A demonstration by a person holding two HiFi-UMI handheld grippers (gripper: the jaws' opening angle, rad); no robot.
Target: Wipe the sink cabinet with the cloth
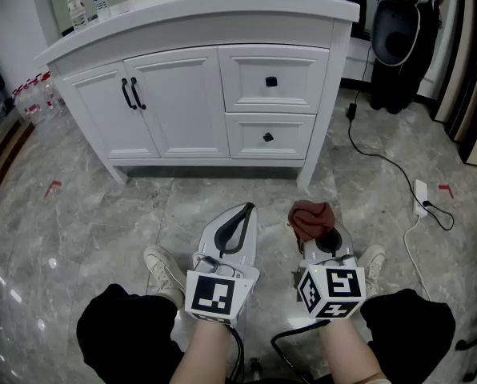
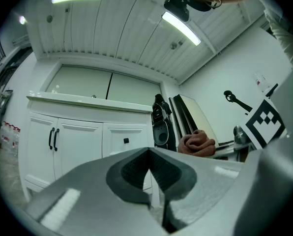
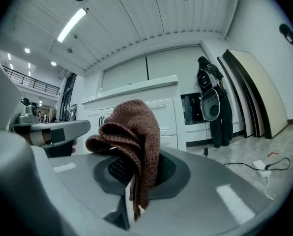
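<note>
The white sink cabinet (image 1: 214,94) stands ahead of me on the marble floor, with two doors at left and two drawers at right; it also shows as the cabinet (image 2: 82,136) and the cabinet (image 3: 146,107) in the two gripper views. My right gripper (image 1: 317,232) is shut on a brown knitted cloth (image 1: 310,218), which bunches up above its jaws as the cloth (image 3: 131,136). My left gripper (image 1: 237,221) is shut with nothing in it, its jaws meeting at the tip. Both grippers hang low, well short of the cabinet. From the left gripper view the cloth (image 2: 198,141) appears at right.
Water bottles (image 1: 88,5) stand on the countertop's left end. A black bag (image 1: 398,34) leans right of the cabinet. A black cable (image 1: 382,162) and a white power strip (image 1: 421,198) lie on the floor at right. My shoes (image 1: 165,272) and knees are at the bottom.
</note>
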